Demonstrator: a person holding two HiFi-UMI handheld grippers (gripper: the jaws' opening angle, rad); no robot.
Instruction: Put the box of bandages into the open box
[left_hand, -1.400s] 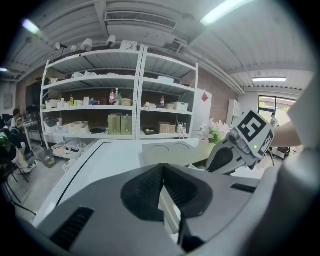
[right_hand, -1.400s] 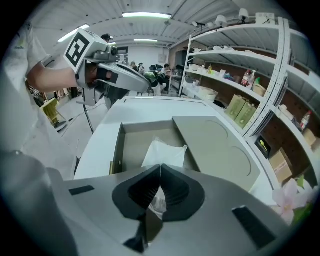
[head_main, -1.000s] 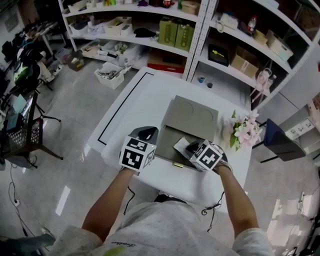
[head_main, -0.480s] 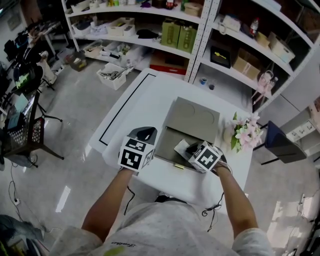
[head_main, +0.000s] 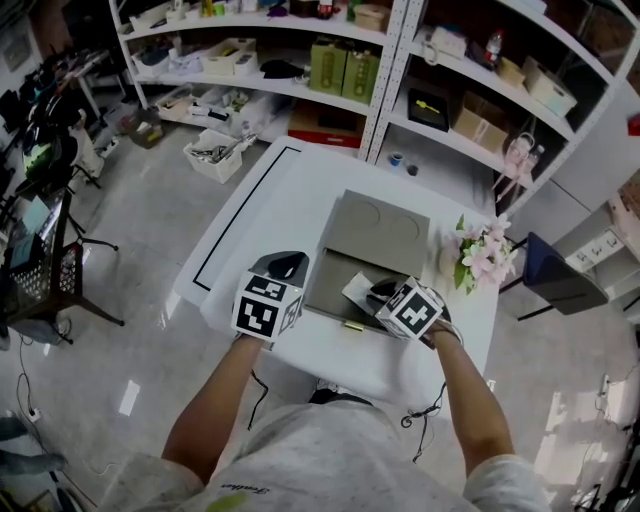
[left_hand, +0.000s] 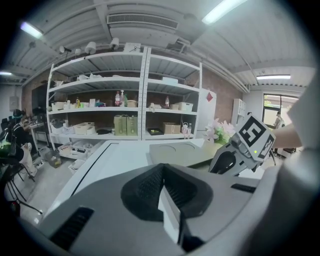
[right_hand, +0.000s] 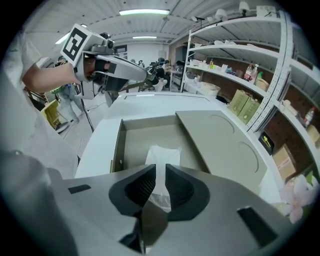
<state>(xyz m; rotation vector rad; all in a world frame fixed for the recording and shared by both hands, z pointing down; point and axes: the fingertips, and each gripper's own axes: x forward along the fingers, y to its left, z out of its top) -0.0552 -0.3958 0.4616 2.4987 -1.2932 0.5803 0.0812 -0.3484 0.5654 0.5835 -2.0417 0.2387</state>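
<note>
Barely moved vs 1 s ago: R gripper (right_hand: 159, 172) still pinches bandage box (right_hand: 164, 151) over open box (right_hand: 119, 145); release pending. L gripper (left_hand: 162, 172) beside it, jaws together, empty.

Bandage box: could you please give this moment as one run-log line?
right gripper: shut on box of bandages, over open box | left gripper: shut, empty | release: not yet done

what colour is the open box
The open box is dull grey-green; clearest in the right gripper view.
</note>
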